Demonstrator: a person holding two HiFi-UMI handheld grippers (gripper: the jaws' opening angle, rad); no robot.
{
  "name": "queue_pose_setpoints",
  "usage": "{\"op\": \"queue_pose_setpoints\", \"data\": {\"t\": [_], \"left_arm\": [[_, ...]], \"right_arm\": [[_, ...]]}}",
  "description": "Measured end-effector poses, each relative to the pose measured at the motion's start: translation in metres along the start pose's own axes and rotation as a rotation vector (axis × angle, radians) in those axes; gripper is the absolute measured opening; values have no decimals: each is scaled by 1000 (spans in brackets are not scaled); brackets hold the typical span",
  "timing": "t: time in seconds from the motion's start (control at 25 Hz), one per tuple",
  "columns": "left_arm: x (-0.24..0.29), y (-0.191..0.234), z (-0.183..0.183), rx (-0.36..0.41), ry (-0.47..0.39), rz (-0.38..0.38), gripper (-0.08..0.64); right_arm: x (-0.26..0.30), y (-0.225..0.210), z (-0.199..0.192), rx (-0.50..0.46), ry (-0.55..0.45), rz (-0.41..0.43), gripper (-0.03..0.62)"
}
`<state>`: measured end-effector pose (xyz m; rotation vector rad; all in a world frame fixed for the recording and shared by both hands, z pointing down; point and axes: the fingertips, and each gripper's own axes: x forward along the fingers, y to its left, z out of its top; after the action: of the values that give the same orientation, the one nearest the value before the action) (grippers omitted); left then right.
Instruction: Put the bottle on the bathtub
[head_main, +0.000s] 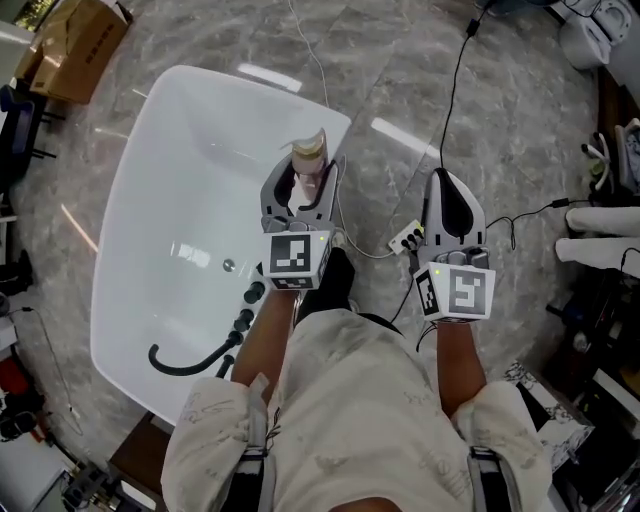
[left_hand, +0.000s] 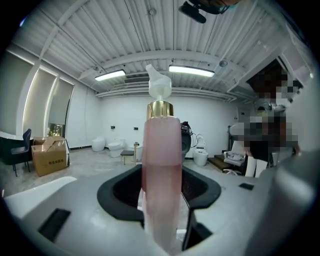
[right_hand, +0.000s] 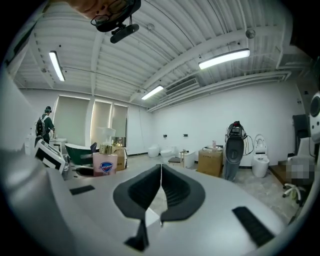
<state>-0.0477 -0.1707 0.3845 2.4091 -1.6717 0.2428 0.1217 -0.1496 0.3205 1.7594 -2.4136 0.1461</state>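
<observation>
Forearms reach forward side by side from the frame's bottom, in pale sleeves. Our left gripper (head_main: 303, 190) sits at centre by the bathtub's (head_main: 140, 190) right edge, jaws clamped on the pink bottle (head_main: 309, 155), which stands upright with its pump on top. We cannot tell whether it touches the rim. Our right gripper (head_main: 450, 185) hovers right of centre above the floor (head_main: 520, 130), jaws pressed together on nothing.

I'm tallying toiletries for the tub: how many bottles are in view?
1. The pink pump bottle is clamped in the left hand-held gripper, seen over the bathtub rim in the head view. The right hand-held gripper is shut and empty. Others may be hidden.
</observation>
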Motion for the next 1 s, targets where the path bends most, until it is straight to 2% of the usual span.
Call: {"op": "queue_pose_setpoints", "data": {"t": [0.16, 0.48, 0.72, 0.84, 1.0], "left_arm": [[42, 21, -29, -35, 36, -8, 224], [122, 49, -91, -55, 114, -59, 224], [171, 52, -130, -53, 154, -93, 224], [189, 54, -152, -78, 179, -112, 224], [208, 58, -174, -74, 213, -114, 224]], "right_arm": [[35, 10, -27, 15, 71, 36, -11], [94, 32, -62, 32, 162, 88, -11], [121, 24, -82, 26, 219, 82, -11], [129, 21, -84, 13, 235, 65, -11], [133, 14, -83, 11, 253, 32, -11]]}}
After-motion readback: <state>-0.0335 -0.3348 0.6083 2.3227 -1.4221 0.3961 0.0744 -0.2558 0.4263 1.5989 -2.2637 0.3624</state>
